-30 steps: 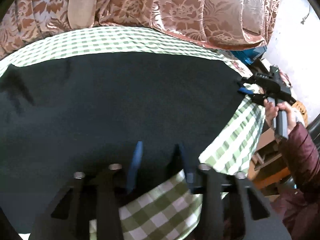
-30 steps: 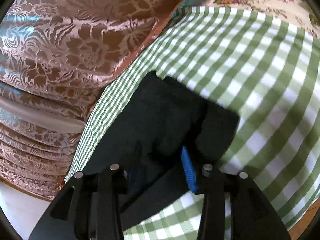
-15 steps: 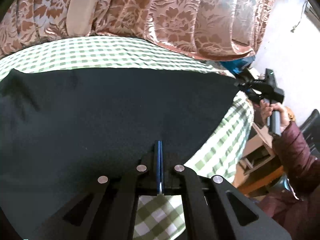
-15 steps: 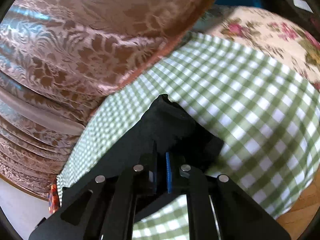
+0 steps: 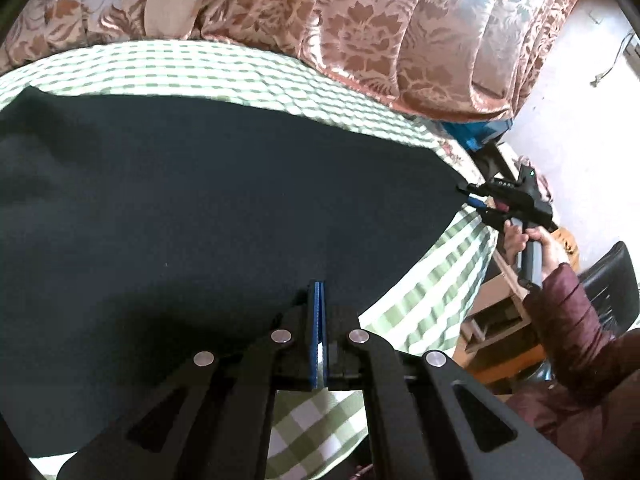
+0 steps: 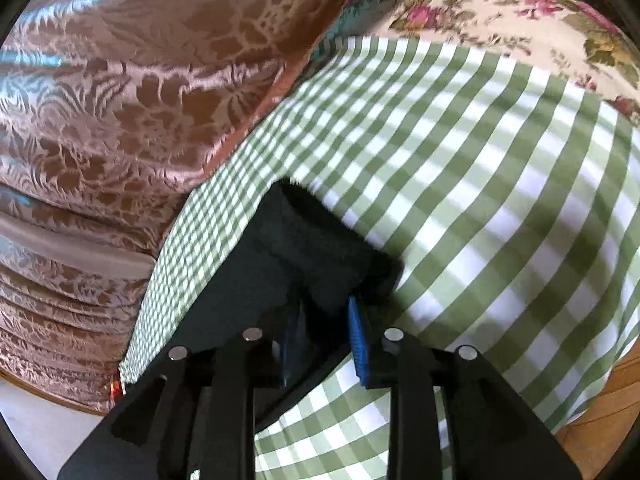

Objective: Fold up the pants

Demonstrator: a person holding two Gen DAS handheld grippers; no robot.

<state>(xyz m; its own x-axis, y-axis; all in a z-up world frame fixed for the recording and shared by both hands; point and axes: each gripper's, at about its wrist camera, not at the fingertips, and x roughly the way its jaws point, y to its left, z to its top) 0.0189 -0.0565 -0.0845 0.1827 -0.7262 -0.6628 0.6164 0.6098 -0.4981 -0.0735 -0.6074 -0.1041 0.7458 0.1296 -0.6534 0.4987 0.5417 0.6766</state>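
Observation:
Dark navy pants (image 5: pixel 208 208) lie spread flat on a green checked cloth (image 5: pixel 240 72). My left gripper (image 5: pixel 318 308) is shut on the near edge of the pants. My right gripper (image 6: pixel 324 312) has its jaws apart around the folded end of the pants (image 6: pixel 304 248), the blue pad (image 6: pixel 358 340) beside the fabric. The right gripper also shows in the left wrist view (image 5: pixel 480 204) at the far right corner of the pants, held by a hand in a maroon sleeve.
Brown floral curtains (image 5: pixel 360 32) hang behind the table. A floral cloth (image 6: pixel 520 12) lies under the checked one. The table edge drops off at right, with wooden furniture (image 5: pixel 496 312) and a black chair (image 5: pixel 608 280) below.
My left gripper closed on the near edge of the pants and has stayed shut. My right gripper shut on the pants end, then opened again now.

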